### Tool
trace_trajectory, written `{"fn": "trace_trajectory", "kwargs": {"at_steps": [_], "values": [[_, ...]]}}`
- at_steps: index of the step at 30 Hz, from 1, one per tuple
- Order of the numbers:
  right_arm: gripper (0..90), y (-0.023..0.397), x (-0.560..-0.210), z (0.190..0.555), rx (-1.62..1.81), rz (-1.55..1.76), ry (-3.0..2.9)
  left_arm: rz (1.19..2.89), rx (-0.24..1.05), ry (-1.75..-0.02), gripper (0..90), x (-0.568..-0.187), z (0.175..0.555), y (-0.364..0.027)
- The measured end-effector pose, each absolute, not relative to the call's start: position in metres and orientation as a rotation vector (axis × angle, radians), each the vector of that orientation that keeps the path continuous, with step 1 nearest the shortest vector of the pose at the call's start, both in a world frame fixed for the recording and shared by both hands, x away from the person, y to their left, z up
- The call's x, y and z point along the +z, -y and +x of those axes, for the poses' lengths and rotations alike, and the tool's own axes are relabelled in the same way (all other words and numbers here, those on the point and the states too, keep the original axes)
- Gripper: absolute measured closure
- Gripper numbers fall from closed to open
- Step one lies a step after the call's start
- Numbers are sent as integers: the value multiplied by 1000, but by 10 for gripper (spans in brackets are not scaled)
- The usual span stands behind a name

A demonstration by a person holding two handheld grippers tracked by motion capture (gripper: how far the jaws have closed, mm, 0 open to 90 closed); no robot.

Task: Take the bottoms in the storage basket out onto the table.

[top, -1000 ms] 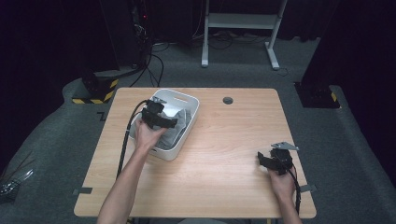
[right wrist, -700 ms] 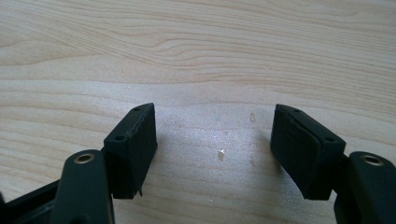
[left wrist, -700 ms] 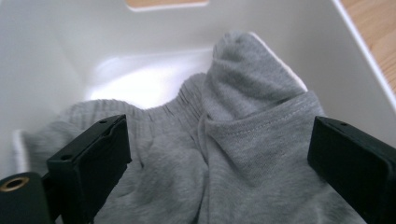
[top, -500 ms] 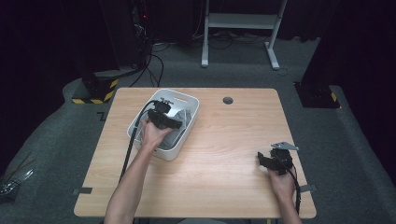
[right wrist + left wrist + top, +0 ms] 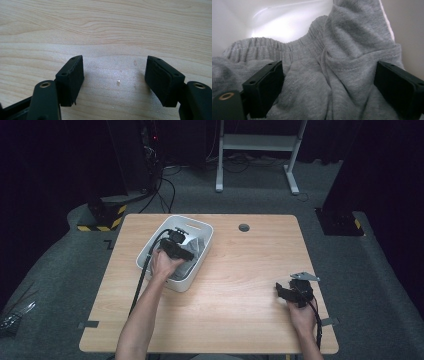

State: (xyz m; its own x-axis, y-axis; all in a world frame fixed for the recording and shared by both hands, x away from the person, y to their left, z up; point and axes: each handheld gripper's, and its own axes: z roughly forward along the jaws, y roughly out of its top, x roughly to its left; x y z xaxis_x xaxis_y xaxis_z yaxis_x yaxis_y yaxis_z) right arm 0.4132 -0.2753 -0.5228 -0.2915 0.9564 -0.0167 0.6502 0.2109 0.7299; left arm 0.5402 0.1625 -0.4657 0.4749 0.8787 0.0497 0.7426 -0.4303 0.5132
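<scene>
The wooden table (image 5: 235, 290) stands on grey carpet (image 5: 385, 285), with a white desk frame (image 5: 260, 145) and black cables (image 5: 165, 185) in the dark behind it. At the near right edge, the right gripper (image 5: 281, 292) rests over bare wood — its jaws stand wide apart, with nothing between them. Farther, on the left, the left gripper (image 5: 186, 255) reaches down into the white bin (image 5: 172, 282). The grey garment (image 5: 312, 82) lies in this bin, bunched between the spread jaws; whether the pads press it I cannot tell.
</scene>
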Motion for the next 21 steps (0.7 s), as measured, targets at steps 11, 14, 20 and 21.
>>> {"fn": "trace_trajectory", "kwargs": {"at_steps": [11,14,20,21], "values": [[316,275,-523,413,861,1486,-2020,2350,388,-1443,139,-475,546,-162],[316,275,-523,413,862,1488,-2019,2363,372,-1451,150,-478,547,-162],[316,275,-523,413,861,1488,-2019,2354,309,-1453,297,-479,547,-163],[316,275,-523,413,862,1488,-2019,2359,296,-1443,335,-479,547,-163]]}}
